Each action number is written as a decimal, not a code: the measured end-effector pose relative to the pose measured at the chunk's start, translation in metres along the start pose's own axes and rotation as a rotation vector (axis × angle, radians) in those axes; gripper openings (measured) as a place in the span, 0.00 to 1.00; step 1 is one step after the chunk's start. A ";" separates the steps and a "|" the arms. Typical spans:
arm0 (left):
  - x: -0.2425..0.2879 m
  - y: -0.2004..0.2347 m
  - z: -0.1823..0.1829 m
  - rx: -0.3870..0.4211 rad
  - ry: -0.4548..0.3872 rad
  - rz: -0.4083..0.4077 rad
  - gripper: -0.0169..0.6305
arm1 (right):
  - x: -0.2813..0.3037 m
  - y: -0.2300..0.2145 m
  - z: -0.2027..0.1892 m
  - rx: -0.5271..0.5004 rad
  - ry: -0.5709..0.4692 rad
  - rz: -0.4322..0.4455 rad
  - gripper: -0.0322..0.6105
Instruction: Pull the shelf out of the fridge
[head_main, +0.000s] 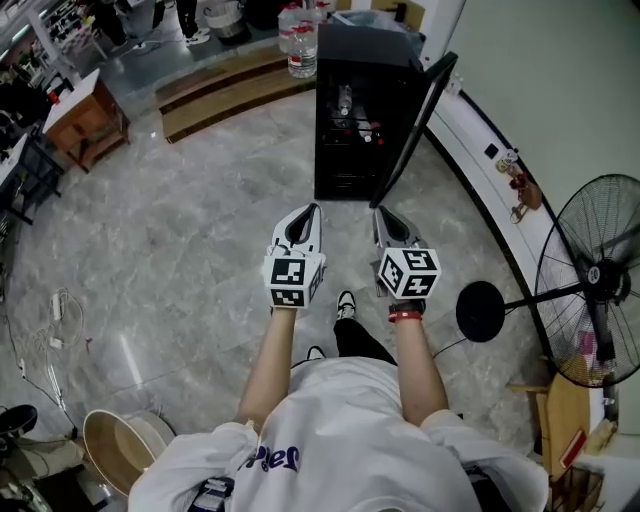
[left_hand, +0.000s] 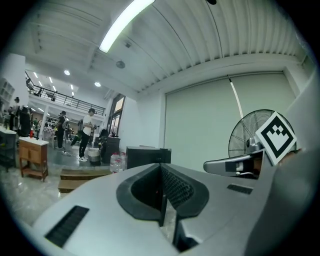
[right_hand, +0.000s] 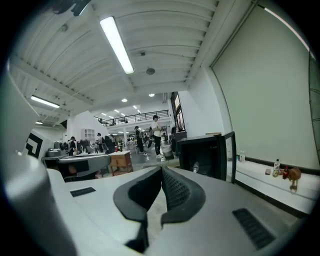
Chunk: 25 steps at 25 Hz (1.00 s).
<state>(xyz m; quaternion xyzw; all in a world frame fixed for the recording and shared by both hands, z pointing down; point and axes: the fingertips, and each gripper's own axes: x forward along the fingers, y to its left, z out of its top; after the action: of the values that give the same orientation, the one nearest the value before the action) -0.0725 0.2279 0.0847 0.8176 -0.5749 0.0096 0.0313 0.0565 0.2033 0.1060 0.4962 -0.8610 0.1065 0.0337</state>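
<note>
A: Nearest to the body first?

B: Two forearms stretched forward. At their ends the left tool (head_main: 308, 212) and the right tool (head_main: 384, 214), side by side above the floor (head_main: 180, 250), near each other but apart.

A: State of the jaws?

B: Pressed together on both, with nothing pinched between. Plain to see in the left gripper view and the right gripper view: pads meeting along one line.

A: Why closed and held about level?

B: Most likely only carried so during the approach. No reason to spread before reaching anything. Aimed already toward the fridge.

A: Further on?

B: A bare stretch of floor, then the fridge (head_main: 345, 165), black, at the far right edge of the floor beside the wall. Door (head_main: 417, 125) swung wide to the right, so free access from the front.

A: And the shelf?

B: Shelf (head_main: 350, 135) inside, not pulled out, well apart from both tools. A bottle (head_main: 344, 100) and something red within. Too dark to tell which level is meant.

A: Next, by judgement?

B: Step closer, spread one tool, pinch the front edge of the shelf. Risk: tipping whatever rests on it.
</note>
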 end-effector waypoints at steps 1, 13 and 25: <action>0.009 0.002 0.000 -0.002 -0.006 -0.011 0.06 | 0.010 -0.004 0.002 -0.010 -0.005 -0.001 0.07; 0.153 0.024 0.021 0.020 -0.003 -0.023 0.06 | 0.133 -0.078 0.054 -0.025 -0.038 0.050 0.07; 0.266 0.033 0.002 0.020 0.030 -0.010 0.05 | 0.212 -0.157 0.059 -0.022 -0.012 0.068 0.05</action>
<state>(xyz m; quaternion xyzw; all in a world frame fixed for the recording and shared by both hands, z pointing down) -0.0136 -0.0333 0.0981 0.8206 -0.5699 0.0272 0.0319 0.0877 -0.0648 0.1065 0.4668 -0.8787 0.0951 0.0306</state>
